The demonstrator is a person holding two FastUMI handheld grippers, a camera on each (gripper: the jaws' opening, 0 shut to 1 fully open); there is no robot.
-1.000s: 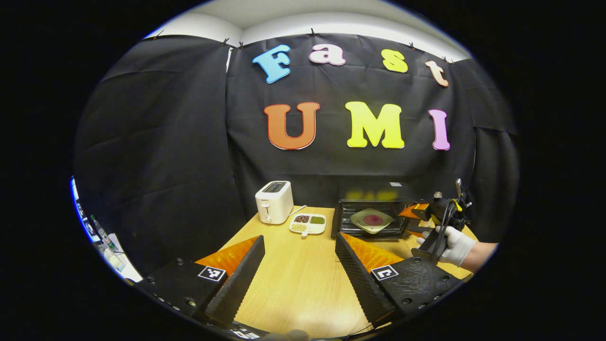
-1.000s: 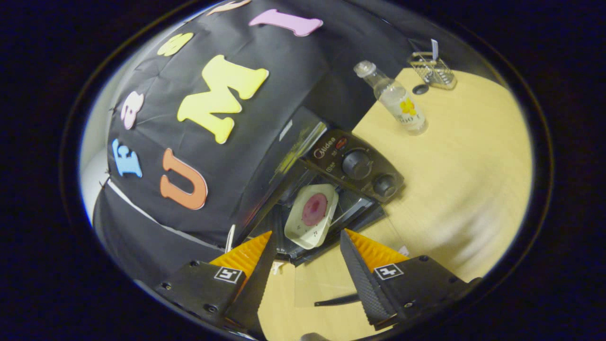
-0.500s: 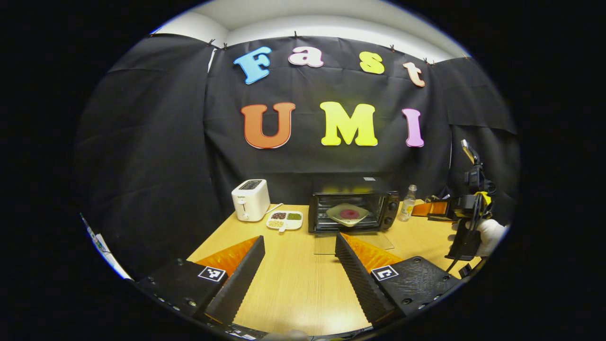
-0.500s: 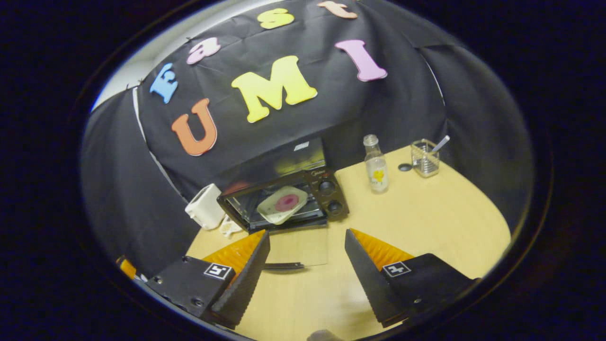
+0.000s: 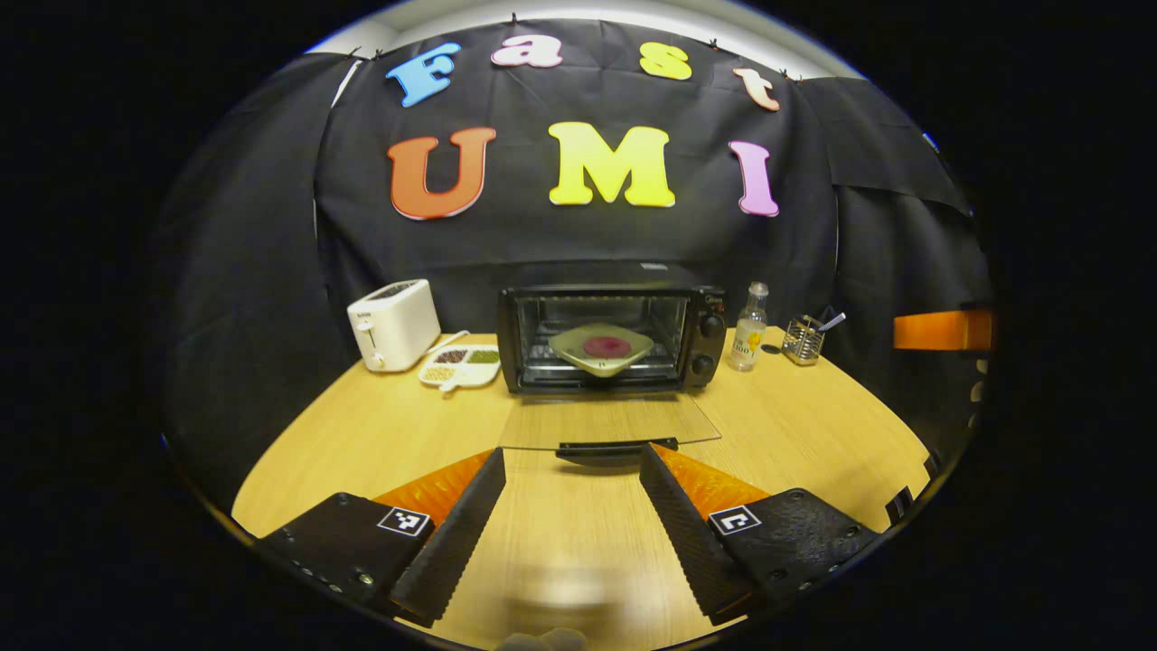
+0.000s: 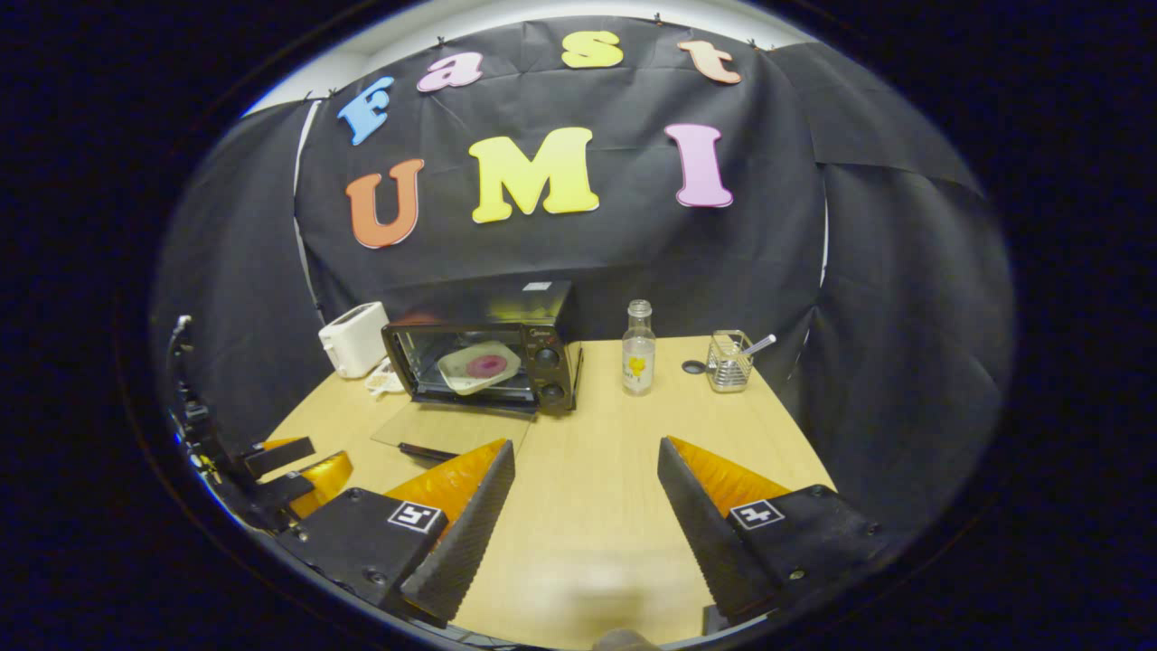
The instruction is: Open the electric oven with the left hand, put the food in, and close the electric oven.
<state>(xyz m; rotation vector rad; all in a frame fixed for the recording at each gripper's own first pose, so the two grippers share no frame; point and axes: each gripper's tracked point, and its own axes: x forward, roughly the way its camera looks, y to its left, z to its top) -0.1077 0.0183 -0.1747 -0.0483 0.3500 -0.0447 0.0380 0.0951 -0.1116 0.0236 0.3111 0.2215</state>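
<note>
A black electric oven (image 5: 606, 339) (image 6: 484, 357) stands at the back of the wooden table. Its glass door (image 5: 607, 423) (image 6: 450, 428) lies folded down flat, handle toward me. Inside rests a pale square plate (image 5: 601, 349) (image 6: 478, 367) bearing a dark red round of food. My left gripper (image 5: 571, 506) hangs open above the table, squarely facing the door handle and a short way back from it. My right gripper (image 6: 583, 520) is open too, empty, back over the table's right half. The left gripper (image 6: 289, 470) also appears at the lower left of the right gripper view.
A white toaster (image 5: 393, 324) and a divided dish of grains (image 5: 459, 365) sit left of the oven. To its right stand a clear bottle (image 5: 747, 327) (image 6: 638, 361) and a wire holder (image 5: 801, 337) (image 6: 729, 362) with a utensil.
Both grippers pulled back from the oven. The right one let go of the plate and withdrew to the right; the left one swung to face the open door.
</note>
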